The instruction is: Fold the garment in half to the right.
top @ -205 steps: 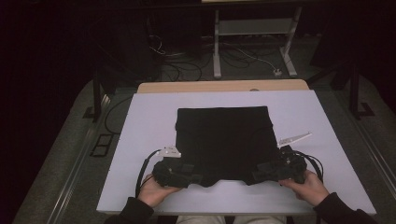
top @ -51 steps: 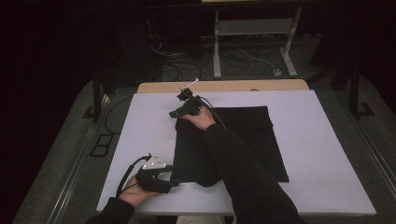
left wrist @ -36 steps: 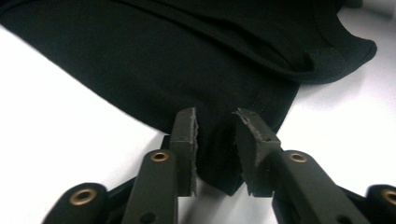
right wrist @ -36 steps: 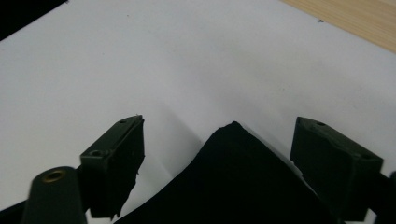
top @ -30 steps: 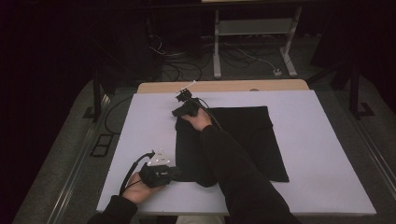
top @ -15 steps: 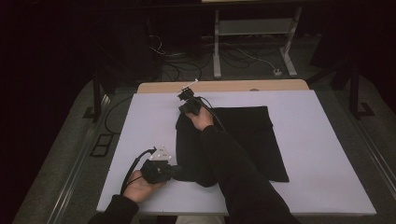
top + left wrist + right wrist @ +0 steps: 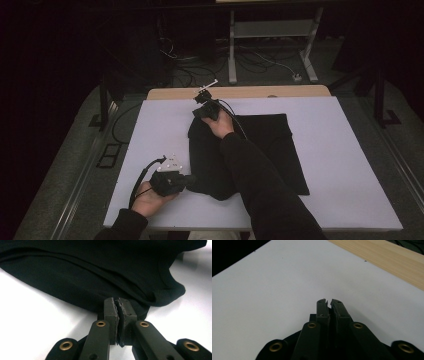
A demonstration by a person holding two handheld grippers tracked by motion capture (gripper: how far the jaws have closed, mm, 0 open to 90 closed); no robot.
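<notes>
Room: dark floor with loose cables and a grey metal stand lying beyond the table at 12 o'clock.
Surface: white table showing a bare wooden strip along its far edge.
Left gripper: jaws pressing together, pinching the near edge of the black cloth; in the high view it is sitting at about 7 o'clock on the table, held by the left hand.
Right gripper: jaws nearly touching, black cloth bunching at their base, so whether they are gripping it cannot be told; in the high view it is reaching across to about 11 o'clock.
Cloth: lying mid-table, its left side folding over under the right sleeve.
</notes>
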